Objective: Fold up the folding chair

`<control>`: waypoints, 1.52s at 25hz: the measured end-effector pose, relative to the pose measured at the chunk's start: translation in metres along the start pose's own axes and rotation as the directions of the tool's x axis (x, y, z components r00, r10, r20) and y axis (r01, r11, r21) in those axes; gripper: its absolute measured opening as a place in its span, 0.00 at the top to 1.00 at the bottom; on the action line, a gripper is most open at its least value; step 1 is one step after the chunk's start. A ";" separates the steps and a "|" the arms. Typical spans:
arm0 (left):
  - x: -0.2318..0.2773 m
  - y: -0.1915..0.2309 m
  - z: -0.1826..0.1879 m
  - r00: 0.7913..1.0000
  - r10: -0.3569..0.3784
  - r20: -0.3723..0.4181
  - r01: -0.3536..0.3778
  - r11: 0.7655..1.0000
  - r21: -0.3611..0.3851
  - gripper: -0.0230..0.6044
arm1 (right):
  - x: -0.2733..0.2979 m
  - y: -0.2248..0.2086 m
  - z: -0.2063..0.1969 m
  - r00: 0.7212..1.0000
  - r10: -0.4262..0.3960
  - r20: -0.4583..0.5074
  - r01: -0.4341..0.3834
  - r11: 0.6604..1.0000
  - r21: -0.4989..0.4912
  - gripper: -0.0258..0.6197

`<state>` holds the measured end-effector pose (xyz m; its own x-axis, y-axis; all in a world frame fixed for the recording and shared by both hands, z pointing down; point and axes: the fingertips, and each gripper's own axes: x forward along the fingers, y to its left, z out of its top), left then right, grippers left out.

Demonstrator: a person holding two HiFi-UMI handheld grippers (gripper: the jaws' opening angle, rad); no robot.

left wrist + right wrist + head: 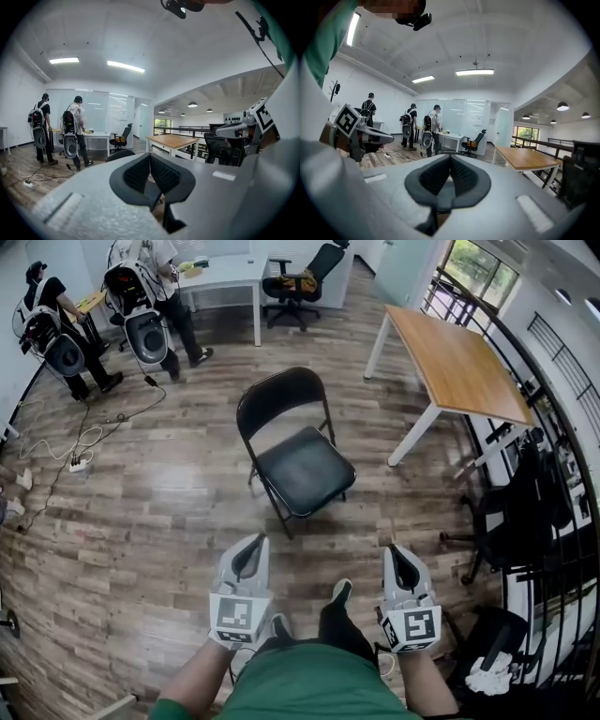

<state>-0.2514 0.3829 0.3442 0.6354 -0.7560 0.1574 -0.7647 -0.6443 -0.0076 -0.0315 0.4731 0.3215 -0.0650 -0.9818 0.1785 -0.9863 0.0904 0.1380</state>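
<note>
A black folding chair (pixel 292 451) stands unfolded on the wooden floor in the middle of the head view, its seat (pixel 305 470) toward me and its curved backrest (pixel 281 395) beyond. My left gripper (pixel 255 542) hangs short of the chair at lower left, shut and holding nothing. My right gripper (pixel 397 552) is level with it at lower right, also shut and bare. In the left gripper view the black pads (pixel 150 174) meet, with the chair's backrest (pixel 119 154) just showing behind them. The right gripper (pixel 450 174) shows the same closed pads.
A wooden table with white legs (pixel 455 367) stands at the right. Black railings (pixel 553 474) and a black office chair (pixel 511 512) line the right side. Two people with backpacks (pixel 150 296) stand at the far left by a white desk (pixel 225 277). Cables (pixel 75 451) lie on the floor.
</note>
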 end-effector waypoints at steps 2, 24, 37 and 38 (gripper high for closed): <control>0.010 0.004 -0.003 1.000 0.003 -0.011 -0.003 1.000 -0.007 0.94 | 0.015 -0.008 -0.009 0.999 0.002 -0.033 -0.001 1.000 0.006 0.96; 0.172 0.019 0.004 0.957 0.240 -0.166 -0.214 0.964 0.155 0.94 | 0.219 -0.112 -0.104 0.937 0.329 -0.120 -0.308 0.937 0.165 0.96; 0.260 0.083 -0.001 0.967 0.151 -0.207 -0.121 0.981 0.152 0.94 | 0.291 -0.109 -0.102 0.947 0.281 -0.156 -0.234 0.936 0.263 0.96; 0.271 0.089 -0.002 0.970 0.131 -0.204 -0.100 0.983 0.154 0.94 | 0.297 -0.114 -0.105 0.952 0.254 -0.169 -0.202 0.940 0.275 0.96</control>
<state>-0.1473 0.1209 0.3885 0.4944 -0.7943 0.3532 -0.7989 -0.5753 -0.1754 0.0772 0.1885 0.4614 -0.2867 -0.8839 0.3694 -0.9557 0.2373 -0.1740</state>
